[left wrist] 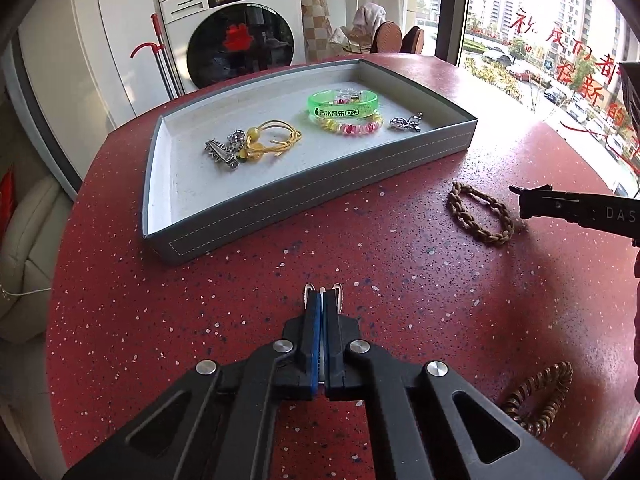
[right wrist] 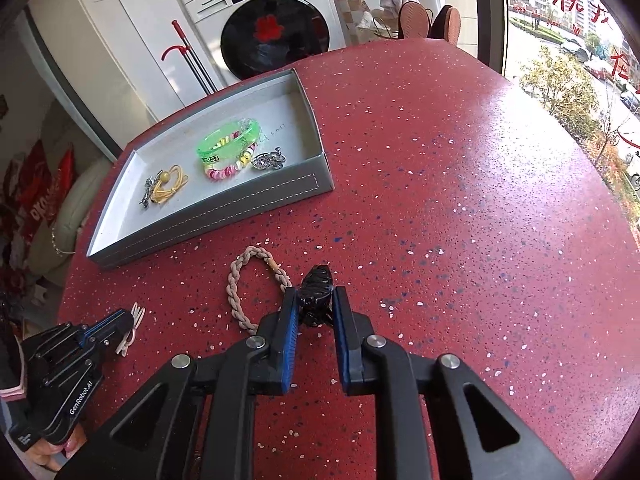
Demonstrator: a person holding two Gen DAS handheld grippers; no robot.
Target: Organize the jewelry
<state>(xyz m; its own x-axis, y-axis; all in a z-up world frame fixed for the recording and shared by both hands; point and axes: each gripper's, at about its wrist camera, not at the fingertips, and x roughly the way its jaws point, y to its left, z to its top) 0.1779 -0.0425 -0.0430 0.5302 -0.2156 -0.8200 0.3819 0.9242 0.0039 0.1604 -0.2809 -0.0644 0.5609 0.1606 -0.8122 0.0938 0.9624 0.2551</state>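
Both grippers are holding small pieces over the red speckled table (right wrist: 460, 200), with the gray tray (left wrist: 320, 194) lying beyond them.

Nearest the left camera, the left gripper (left wrist: 322, 300) is pinching its fingers almost fully together on a pale thin hair tie (right wrist: 134, 322), whose loops are poking out past the tips. The right gripper (right wrist: 316, 300) is sitting partly closed, gripping a black hair claw (right wrist: 316, 292) between its blue pads, just beside a tan braided bracelet (right wrist: 256, 292) lying on the table. A brown beaded bracelet (left wrist: 538, 398) is resting near the table's edge. Inside the tray are lying a green bangle (left wrist: 344, 106), a pink and yellow bead bracelet (left wrist: 352, 126), yellow hair ties (left wrist: 272, 138), a spiked silver clip (left wrist: 220, 154) and a silver charm (left wrist: 406, 122).
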